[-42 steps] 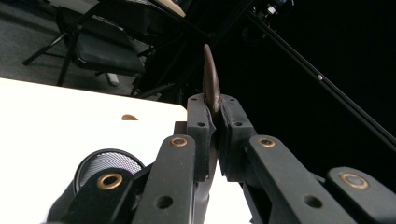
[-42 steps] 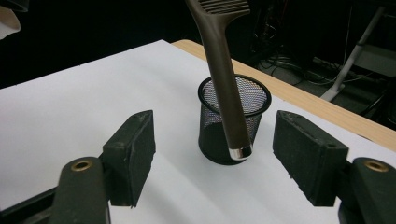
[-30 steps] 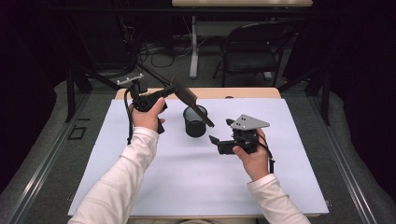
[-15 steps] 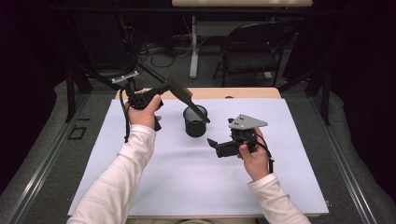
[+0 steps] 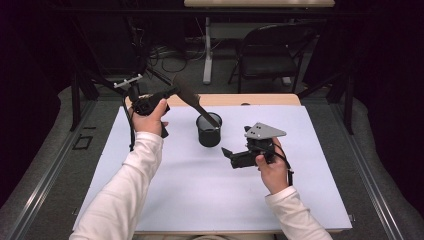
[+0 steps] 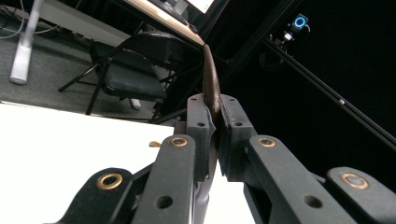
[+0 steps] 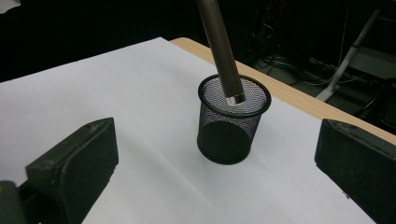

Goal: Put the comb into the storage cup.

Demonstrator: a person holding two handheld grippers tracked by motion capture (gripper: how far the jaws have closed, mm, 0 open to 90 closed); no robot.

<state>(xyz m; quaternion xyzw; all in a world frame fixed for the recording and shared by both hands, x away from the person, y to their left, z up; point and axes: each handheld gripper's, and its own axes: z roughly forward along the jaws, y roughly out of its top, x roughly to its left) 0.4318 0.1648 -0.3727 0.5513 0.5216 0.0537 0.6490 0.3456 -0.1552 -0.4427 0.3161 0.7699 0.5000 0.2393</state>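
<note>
The left gripper (image 5: 167, 94) is clamped tight on the flat dark brown blade end of a long wooden tool (image 5: 192, 99); in the left gripper view the blade (image 6: 211, 84) rises edge-on between the pressed pads. The tool slants down from the raised gripper, and its round metal-tipped handle end (image 7: 236, 98) sits just inside the rim of the black wire-mesh cup (image 5: 208, 131), which stands upright on the white sheet (image 5: 200, 200) covering the table. The right gripper (image 5: 229, 155) rests low on the sheet just beside the cup, its jaws spread wide and having just been opening, nothing between them.
</note>
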